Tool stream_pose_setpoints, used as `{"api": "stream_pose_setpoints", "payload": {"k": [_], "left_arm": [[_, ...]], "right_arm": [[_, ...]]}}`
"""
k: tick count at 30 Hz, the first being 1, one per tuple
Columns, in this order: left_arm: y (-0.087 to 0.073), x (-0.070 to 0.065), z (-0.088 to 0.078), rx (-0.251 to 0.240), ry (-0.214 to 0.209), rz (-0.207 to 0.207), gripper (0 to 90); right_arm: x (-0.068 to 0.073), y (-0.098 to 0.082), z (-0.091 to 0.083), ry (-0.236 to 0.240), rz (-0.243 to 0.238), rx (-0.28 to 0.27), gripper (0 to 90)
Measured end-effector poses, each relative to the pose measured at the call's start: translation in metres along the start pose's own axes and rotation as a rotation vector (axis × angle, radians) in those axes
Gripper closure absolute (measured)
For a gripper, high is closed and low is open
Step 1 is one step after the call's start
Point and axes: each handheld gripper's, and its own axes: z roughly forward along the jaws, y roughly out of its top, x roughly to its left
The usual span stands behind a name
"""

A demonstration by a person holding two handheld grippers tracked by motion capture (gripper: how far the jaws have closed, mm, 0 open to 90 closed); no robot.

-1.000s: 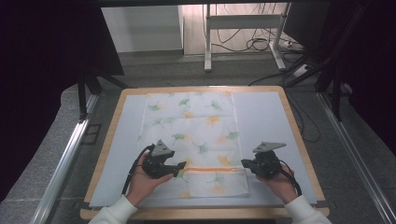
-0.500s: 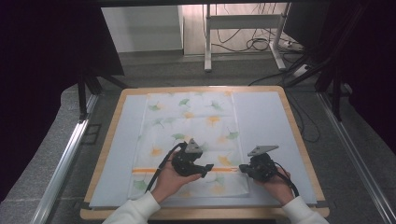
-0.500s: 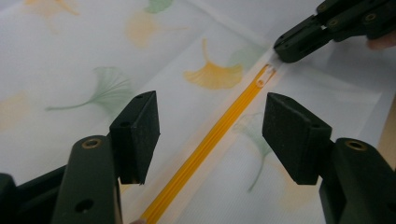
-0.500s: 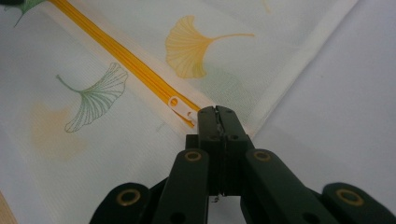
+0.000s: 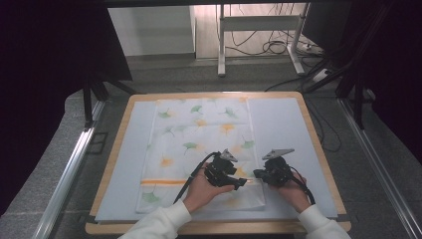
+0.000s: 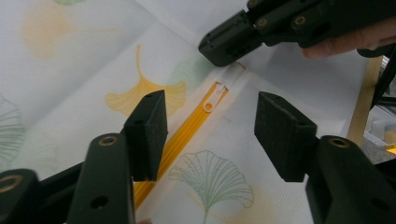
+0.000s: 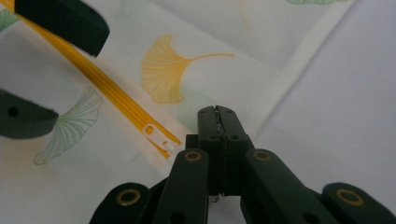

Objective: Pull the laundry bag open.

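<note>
**Left gripper slides along zipper to meet right gripper**

Since a second ago the left gripper (image 5: 238,182) has travelled right along the orange zipper (image 6: 187,135) of the white fabric pillowcase with green and orange ginkgo-leaf print (image 5: 199,134). It was near the cover's left part; now it sits just beside the right gripper (image 5: 258,174), which has kept its spot at the zipper's right end.

Left jaws have just been closing but are released: pads apart, straddling the zipper's white pull tab (image 6: 211,103), not pressing on it.

Right gripper clenched, jaws together, tips on the cloth at the zipper end; whether any fabric is pinched I can't tell.

Pillowcase lies flat on the pale blue mat (image 5: 283,124) over the wooden-edged table (image 5: 318,149), near edge toward the person. Contents hidden.
</note>
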Motion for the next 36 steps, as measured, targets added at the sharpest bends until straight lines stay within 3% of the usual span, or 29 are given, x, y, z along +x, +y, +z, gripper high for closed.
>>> {"api": "stream_pose_setpoints", "payload": {"k": [4, 7, 12, 22, 27, 36], "left_arm": [[0.002, -0.002, 0.006, 0.015, -0.009, -0.008, 47.9], [0.005, -0.001, 0.015, 0.036, -0.037, -0.046, 49.6], [0.007, -0.002, 0.022, 0.058, -0.054, -0.073, 50.9], [0.006, -0.002, 0.034, 0.085, -0.047, -0.11, 51.8], [0.007, 0.001, 0.037, 0.076, -0.05, -0.137, 52.9], [0.008, -0.001, 0.038, 0.079, -0.03, -0.136, 58.5]], "right_arm": [[-0.005, -0.001, 0.001, -0.008, 0.005, 0.006, 89.2], [-0.008, -0.002, 0.002, 0.001, 0.007, 0.001, 89.2], [-0.008, -0.002, 0.003, 0.001, -0.01, -0.004, 89.2], [-0.008, -0.003, 0.003, 0.001, -0.026, -0.01, 89.2], [-0.009, -0.004, 0.003, 0.001, -0.024, -0.015, 89.3], [-0.011, -0.004, 0.003, 0.015, -0.01, -0.018, 89.3]]}}
